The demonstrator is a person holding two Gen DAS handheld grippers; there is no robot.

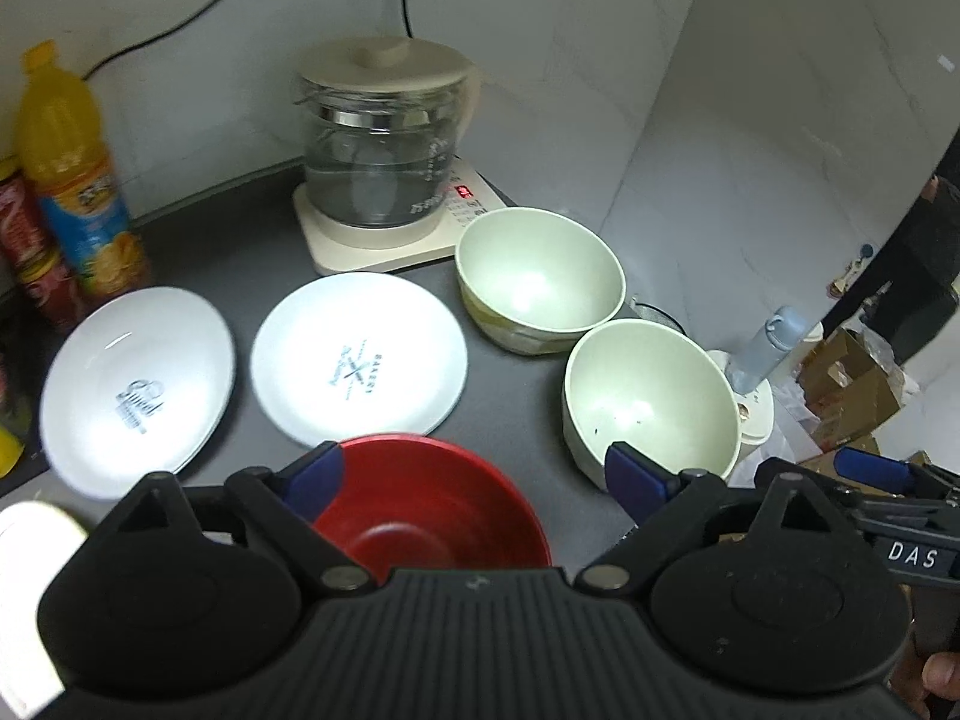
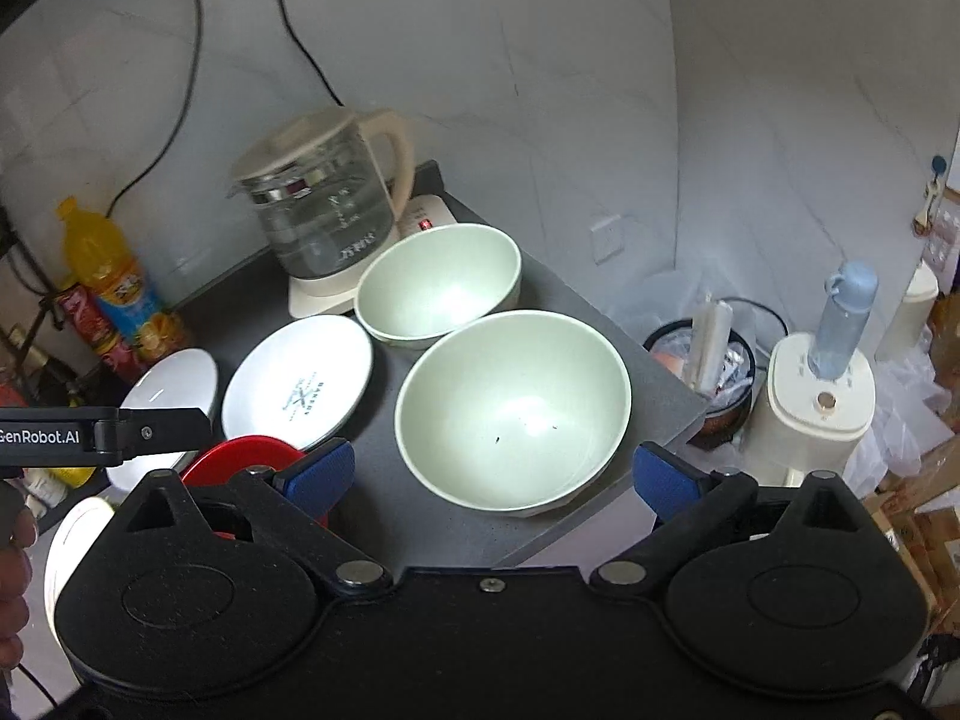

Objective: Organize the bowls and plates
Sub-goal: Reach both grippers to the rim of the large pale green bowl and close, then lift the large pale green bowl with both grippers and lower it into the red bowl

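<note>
From the left wrist, the left tool (image 1: 474,474) gapes wide, released above a red bowl (image 1: 432,510) on the dark surface (image 1: 252,252); two white plates (image 1: 359,357) lie beyond. From the right wrist, the right tool (image 2: 492,477) stands released before two green bowls (image 2: 513,408) that touch each other.

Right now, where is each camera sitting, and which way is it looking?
Left wrist: on the left gripper, looking down at the red bowl; the right gripper shows.
Right wrist: on the right gripper, looking down at the near green bowl; a hand shows.
Both show the kettle and plates.
</note>
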